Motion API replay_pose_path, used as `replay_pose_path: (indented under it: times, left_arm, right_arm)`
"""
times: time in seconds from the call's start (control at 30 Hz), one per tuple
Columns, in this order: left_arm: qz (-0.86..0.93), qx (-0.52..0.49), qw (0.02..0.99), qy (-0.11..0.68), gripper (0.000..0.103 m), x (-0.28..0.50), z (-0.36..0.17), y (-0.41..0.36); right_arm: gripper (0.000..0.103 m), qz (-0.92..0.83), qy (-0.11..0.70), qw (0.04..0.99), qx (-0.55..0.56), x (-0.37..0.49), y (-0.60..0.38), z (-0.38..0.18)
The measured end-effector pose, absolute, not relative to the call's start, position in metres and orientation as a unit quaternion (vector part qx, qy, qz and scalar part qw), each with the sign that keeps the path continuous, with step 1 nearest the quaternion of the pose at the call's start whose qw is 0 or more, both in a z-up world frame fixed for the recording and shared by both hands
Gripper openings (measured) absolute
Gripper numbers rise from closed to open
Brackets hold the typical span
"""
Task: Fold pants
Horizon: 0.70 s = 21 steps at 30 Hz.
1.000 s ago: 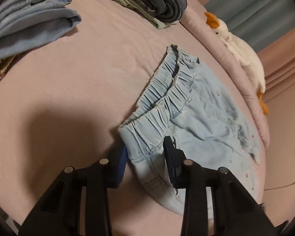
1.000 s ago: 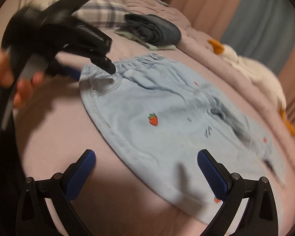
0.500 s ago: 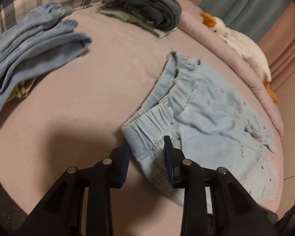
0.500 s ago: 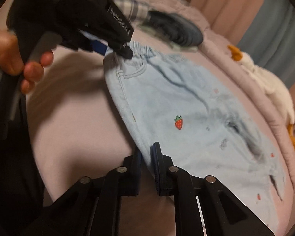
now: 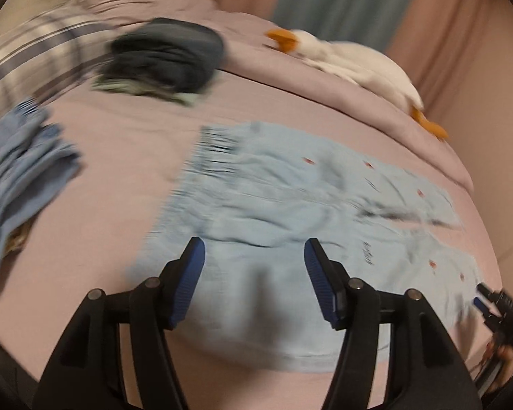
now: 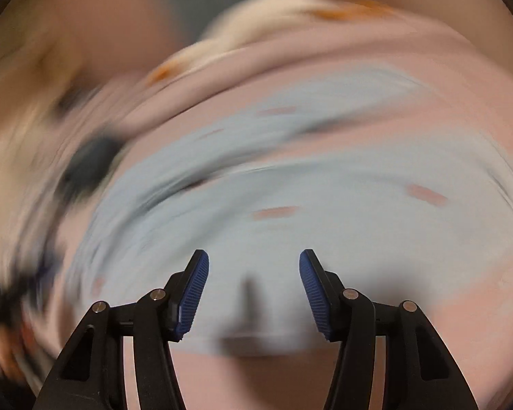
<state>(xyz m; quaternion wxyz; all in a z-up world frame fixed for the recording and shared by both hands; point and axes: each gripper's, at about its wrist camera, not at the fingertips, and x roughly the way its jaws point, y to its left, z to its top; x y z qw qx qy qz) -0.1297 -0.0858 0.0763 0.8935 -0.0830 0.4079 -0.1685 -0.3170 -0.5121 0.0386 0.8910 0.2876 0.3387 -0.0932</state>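
I see the bed filling both views, covered in a smooth mauve-pink sheet, with pink and grey-blue curtains behind it. The light-blue denim pants lie spread flat across the middle of the bed, gathered elastic waistband toward the left of the left wrist view, small red motifs dotted over the legs. A folded stack of blue garments sits at the left edge, well apart from the pants. A plaid pillow lies behind it, and a folded dark denim pile rests on a pale green garment. A white plush goose with orange beak lies along the far bed edge.

My left gripper points down over the pants, jaws opening, nothing between the ribbed blue pads. My right gripper hangs over the pants too, jaws opening and empty; its view is heavily motion-blurred.
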Motion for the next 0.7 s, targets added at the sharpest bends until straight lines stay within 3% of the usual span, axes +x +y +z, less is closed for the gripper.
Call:
replay_pose_path:
  times: [0.17,0.37,0.43,0.47,0.5,0.7]
  left_arm:
    - [-0.173,-0.040,0.883,0.434,0.060,-0.115,0.051,-0.121]
    - [-0.139,-0.013,0.874,0.466,0.060,-0.108,0.019,-0.122]
    - [-0.139,0.006,0.875,0.464,0.060,-0.107,0.019,-0.125]
    - [-0.137,0.010,0.874,0.465,0.060,-0.106,0.019,-0.127]
    - [-0.136,0.009,0.874,0.467,0.060,-0.105,0.019,-0.127]
    - [-0.137,0.028,0.876,0.462,0.060,-0.106,0.018,-0.129]
  right_arm:
    - [0.056,-0.278,0.272,0.833,0.392,-0.408,-0.617,0.018]
    - [0.055,-0.298,0.261,0.814,0.425,-0.412,-0.659,-0.004]
    - [0.045,-0.296,0.268,0.827,0.395,-0.400,-0.664,0.000]
    - [0.020,-0.297,0.273,0.832,0.382,-0.392,-0.665,0.001]
    - [0.007,-0.284,0.283,0.834,0.378,-0.383,-0.668,0.001]
    - [0.005,-0.322,0.277,0.833,0.354,-0.400,-0.668,0.012]
